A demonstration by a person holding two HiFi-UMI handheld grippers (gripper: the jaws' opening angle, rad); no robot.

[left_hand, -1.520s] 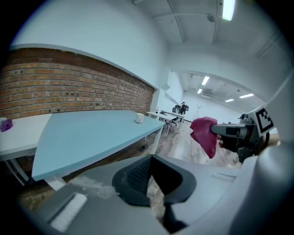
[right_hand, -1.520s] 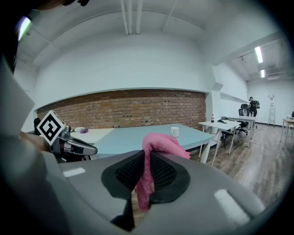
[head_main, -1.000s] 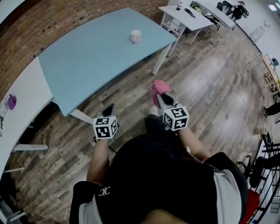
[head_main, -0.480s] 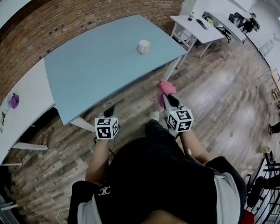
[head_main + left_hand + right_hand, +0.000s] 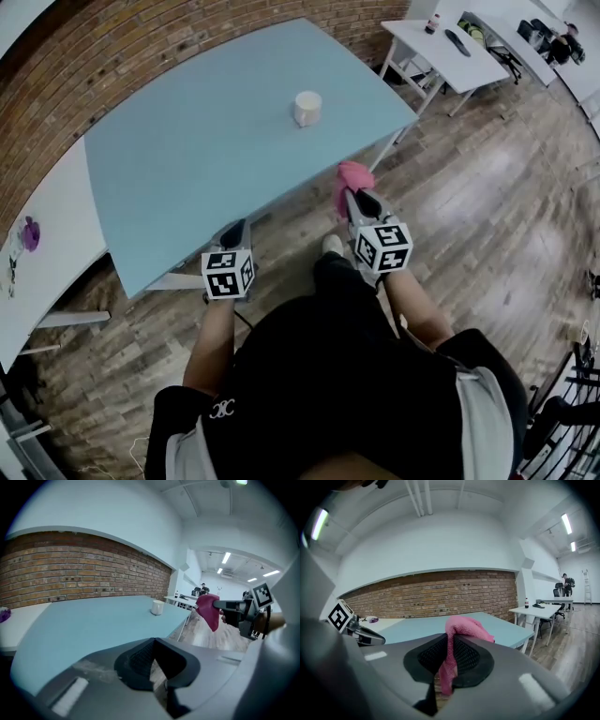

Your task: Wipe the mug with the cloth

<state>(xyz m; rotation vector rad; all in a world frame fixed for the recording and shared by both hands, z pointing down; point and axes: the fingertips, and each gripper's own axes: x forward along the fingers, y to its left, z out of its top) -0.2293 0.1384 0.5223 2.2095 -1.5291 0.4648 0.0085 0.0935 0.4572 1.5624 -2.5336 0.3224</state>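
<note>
The mug (image 5: pixel 307 108), white and upright, stands alone on the blue table (image 5: pixel 187 159), towards its far right part and well apart from both grippers. The left gripper (image 5: pixel 234 229) is held just over the near edge of that table; in the left gripper view its 2 jaws are clenched together with nothing between them (image 5: pixel 153 645), and the mug (image 5: pixel 157 607) shows ahead of them across the tabletop. The right gripper (image 5: pixel 362 199) is held off the table's near right edge, above the wooden floor (image 5: pixel 487 216), and grasps the pink cloth (image 5: pixel 351 176). In the right gripper view the cloth (image 5: pixel 461 627) is pinched between the 2 black pads, with 1 bunch sticking up above the jaws and a strip hanging down below them. From the left gripper view the cloth (image 5: pixel 209 611) hangs from the tip of the right gripper (image 5: pixel 226 605), to the right of the mug. A brick wall (image 5: pixel 141 47) runs behind the blue table, a white table (image 5: pixel 47 244) adjoins it on the left, and another white table (image 5: pixel 450 42) stands further off to the right.
</note>
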